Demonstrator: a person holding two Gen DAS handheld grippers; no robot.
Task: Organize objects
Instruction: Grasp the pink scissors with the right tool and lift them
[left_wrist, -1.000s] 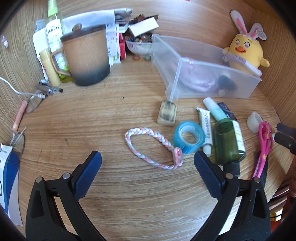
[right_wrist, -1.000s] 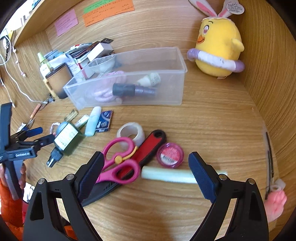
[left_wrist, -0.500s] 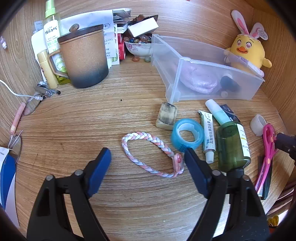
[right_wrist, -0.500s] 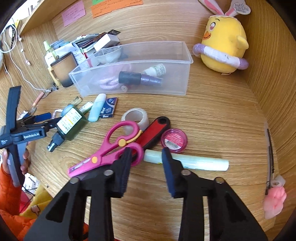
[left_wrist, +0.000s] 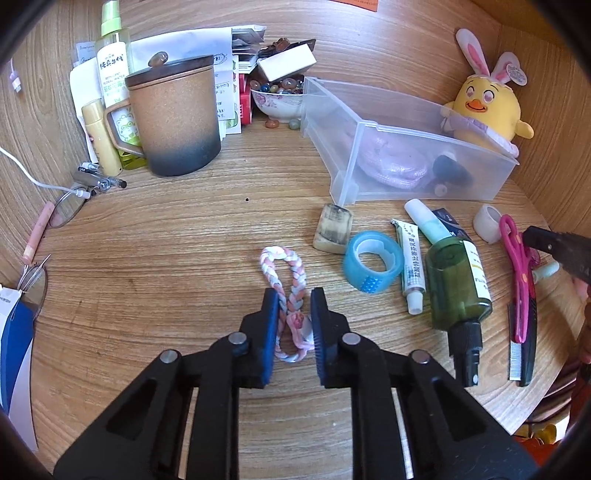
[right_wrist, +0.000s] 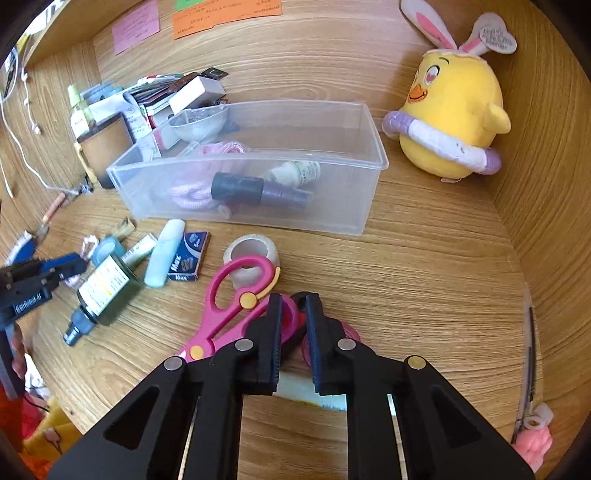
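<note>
Jaws of left gripper (left_wrist: 294, 295) just closed, clamped on pink-and-white braided cord loop (left_wrist: 286, 291) lying on wooden desk (left_wrist: 147, 258). Right gripper (right_wrist: 293, 301) just closed too, pinching pink-handled scissors (right_wrist: 236, 295) before clear plastic bin (right_wrist: 251, 192).

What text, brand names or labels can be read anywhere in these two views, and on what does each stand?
"Max": small blue box on the desk, printed more than once.
Partly legible, seemingly "GenRobot.AI": side of the left gripper.
Too small or blurred: green bottle label, white tube, spray bottle, sticky notes, heart tag on the plush.
</note>
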